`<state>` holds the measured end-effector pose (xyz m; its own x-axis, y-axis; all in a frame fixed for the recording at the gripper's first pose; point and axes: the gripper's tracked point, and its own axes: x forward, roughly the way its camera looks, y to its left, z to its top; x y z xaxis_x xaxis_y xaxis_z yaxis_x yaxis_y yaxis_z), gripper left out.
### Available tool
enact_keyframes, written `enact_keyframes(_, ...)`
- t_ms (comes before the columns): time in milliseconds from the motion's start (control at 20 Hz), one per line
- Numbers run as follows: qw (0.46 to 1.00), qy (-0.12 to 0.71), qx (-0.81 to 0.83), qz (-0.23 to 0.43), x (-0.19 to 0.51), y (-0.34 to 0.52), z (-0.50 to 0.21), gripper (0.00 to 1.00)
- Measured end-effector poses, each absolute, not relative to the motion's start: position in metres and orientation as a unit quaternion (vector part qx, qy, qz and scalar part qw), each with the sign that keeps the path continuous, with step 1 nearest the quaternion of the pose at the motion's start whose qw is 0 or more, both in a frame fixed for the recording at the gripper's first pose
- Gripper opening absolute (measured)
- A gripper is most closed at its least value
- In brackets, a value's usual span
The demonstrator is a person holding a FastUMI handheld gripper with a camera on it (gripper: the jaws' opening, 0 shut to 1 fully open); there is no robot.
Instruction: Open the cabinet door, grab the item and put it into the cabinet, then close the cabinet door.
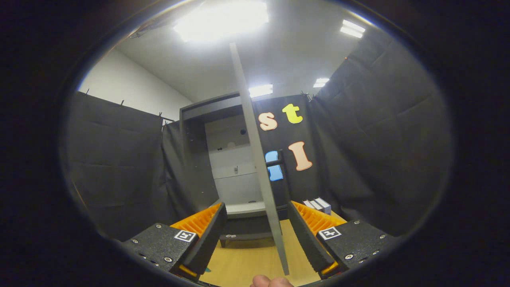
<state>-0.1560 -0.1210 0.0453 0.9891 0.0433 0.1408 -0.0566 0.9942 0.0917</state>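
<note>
1. The gripper (257,235) has its fingers (207,235) spread wide, pinching nothing. The cabinet door (259,159) stands edge-on in the gap between them, closer to the right finger, and I can't tell whether it touches.
2. Looks like the door-opening step. The door is swung out and the cabinet (223,159) behind it, to the door's left, is open.
3. The item, some small boxes (318,205), sits on the worktop (247,263) to the door's right.
4. Next, I'd guess: clear the door and swing right to the boxes.
5. No readable writing; just square markers on the fingers.
</note>
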Motion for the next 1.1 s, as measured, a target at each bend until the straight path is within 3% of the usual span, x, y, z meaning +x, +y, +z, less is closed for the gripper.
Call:
enact_keyframes(550,0.99,0.012,0.061,0.13,-0.095,0.103,-0.179,0.95)
enact_keyframes(800,0.987,0.101,0.047,0.116,-0.055,0.153,-0.294,0.96)
enact_keyframes(1100,0.986,0.135,0.021,0.091,-0.032,0.161,-0.357,0.96)
